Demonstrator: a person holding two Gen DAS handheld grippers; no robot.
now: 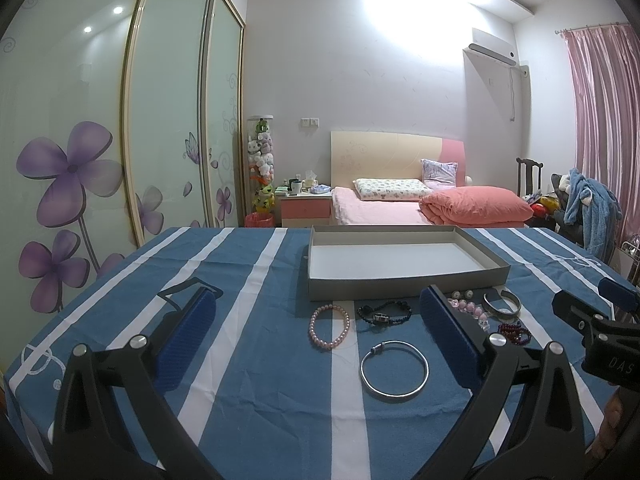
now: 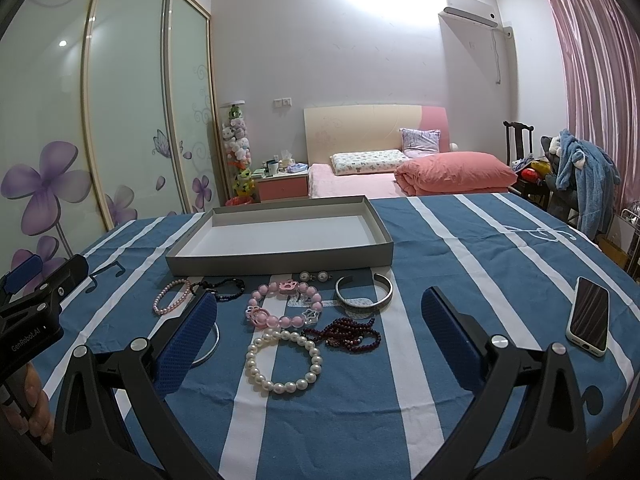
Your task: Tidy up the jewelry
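Left wrist view: our left gripper [image 1: 318,328] floats low over the cloth [image 1: 256,380] with its jaws wide, holding nothing. Between its blue pads [image 1: 186,340] we see a pink bead bracelet [image 1: 329,326], a dark bracelet [image 1: 384,313] and a thin silver bangle [image 1: 394,369], all lying flat near the tray [image 1: 404,292]. The tray sits just past them, at the far side, with nothing in it that we can see.

Our right gripper [image 2: 318,330] also floats low with its jaws wide and nothing in them. Between its pads lie a white pearl bracelet [image 2: 283,360], a pink charm bracelet [image 2: 286,304], a dark red bead string [image 2: 344,334] and a silver cuff [image 2: 364,292]. Two pearl earrings [image 2: 314,277] sit beside the tray's near wall. A phone [image 2: 588,316] lies well to the right, apart from the jewelry.

Each gripper peeks in at the edge of the other's view, so they are side by side. A bit of a hand [image 2: 36,404] shows at the lower left of the right wrist view.

The left pad of the right gripper covers part of the bangle and the dark bracelet. The right pad of the left gripper covers part of the pink charm bracelet. We cannot make out the clasp on the dark bracelet.
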